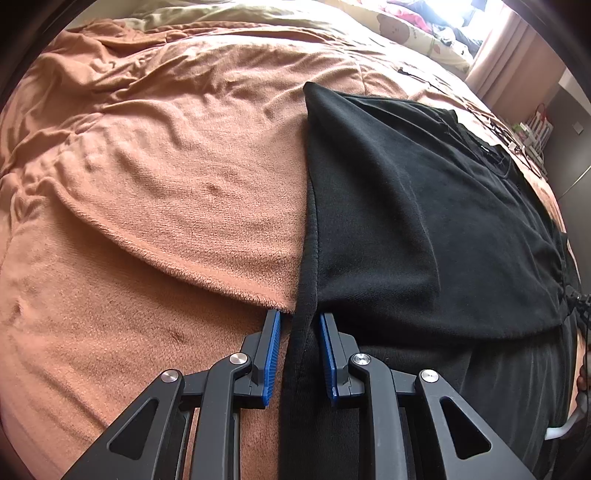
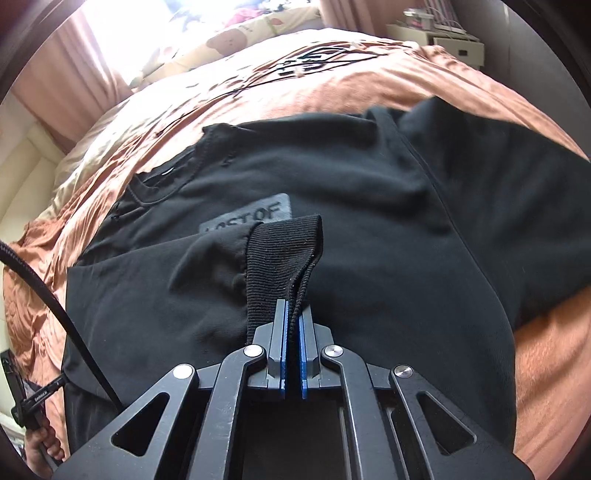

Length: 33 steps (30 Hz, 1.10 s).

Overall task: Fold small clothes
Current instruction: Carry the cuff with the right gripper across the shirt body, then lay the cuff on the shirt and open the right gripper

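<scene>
We've got the black sweatshirt (image 2: 369, 229) spread on the orange blanket (image 1: 147, 166). R gripper (image 2: 294, 314) is clamped on the ribbed cuff (image 2: 284, 251), sleeve laid across the body w/ the cuff running straight ahead. L gripper (image 1: 298, 325) is part-open, straddling the side edge, pinching nothing, tilted low over the bed.

A rumpled orange blanket (image 1: 155, 155) covers the bed — pink curtains (image 2: 70, 70) (sunlit) frame a bright window (image 2: 122, 26).

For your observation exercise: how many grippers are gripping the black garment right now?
1. The right gripper is shut on the ribbed cuff. The left gripper is open, the black garment edge hanging between its jaws.
</scene>
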{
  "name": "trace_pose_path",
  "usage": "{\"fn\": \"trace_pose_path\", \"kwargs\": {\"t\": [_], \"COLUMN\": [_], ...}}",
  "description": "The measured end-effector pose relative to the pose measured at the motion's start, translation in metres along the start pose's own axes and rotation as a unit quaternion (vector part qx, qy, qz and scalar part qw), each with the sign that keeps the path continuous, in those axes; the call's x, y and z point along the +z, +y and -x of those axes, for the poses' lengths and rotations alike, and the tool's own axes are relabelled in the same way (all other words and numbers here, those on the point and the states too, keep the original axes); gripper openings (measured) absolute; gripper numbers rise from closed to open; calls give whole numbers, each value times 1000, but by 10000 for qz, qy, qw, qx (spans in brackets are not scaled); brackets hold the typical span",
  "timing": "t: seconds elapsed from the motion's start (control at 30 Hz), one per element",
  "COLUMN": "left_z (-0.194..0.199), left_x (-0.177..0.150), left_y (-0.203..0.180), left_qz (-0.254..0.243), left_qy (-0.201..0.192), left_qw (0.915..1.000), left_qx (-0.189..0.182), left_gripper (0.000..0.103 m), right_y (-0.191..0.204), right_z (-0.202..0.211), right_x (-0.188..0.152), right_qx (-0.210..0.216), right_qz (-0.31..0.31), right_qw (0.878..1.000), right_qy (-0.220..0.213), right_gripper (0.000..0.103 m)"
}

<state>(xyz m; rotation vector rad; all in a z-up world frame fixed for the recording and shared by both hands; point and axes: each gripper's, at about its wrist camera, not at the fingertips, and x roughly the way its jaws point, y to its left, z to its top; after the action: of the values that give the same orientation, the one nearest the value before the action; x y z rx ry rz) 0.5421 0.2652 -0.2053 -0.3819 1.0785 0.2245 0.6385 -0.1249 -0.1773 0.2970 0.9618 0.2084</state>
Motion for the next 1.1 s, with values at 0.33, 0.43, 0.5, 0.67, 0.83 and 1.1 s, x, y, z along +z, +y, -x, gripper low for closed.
{"fn": "trace_pose_path", "kwargs": {"t": [0.33, 0.43, 0.5, 0.67, 0.83, 1.1], "left_z": [1, 1, 1, 0, -1, 40], "left_x": [0, 0, 0, 0, 0, 2], "left_y": [0, 0, 0, -2, -5, -4], "left_qz": [-5, -3, -1, -18, -19, -3], "left_qy": [33, 33, 36, 44, 107, -465], "left_qw": [10000, 10000, 10000, 10000, 9999, 9986], "left_qx": [-18, -16, -13, 14, 20, -265], "left_gripper": [23, 23, 23, 23, 23, 24], "right_y": [-14, -12, -7, -5, -16, -20], "right_z": [5, 12, 22, 26, -5, 5], "right_x": [-15, -5, 2, 11, 7, 10], "right_qx": [2, 42, 61, 39, -3, -133], "right_qz": [-225, -204, -108, 35, -98, -177], "right_qw": [9997, 9997, 9996, 9991, 9996, 9996], "right_qy": [-21, -124, -264, -415, -259, -153], "right_gripper": [1, 1, 1, 1, 1, 3]}}
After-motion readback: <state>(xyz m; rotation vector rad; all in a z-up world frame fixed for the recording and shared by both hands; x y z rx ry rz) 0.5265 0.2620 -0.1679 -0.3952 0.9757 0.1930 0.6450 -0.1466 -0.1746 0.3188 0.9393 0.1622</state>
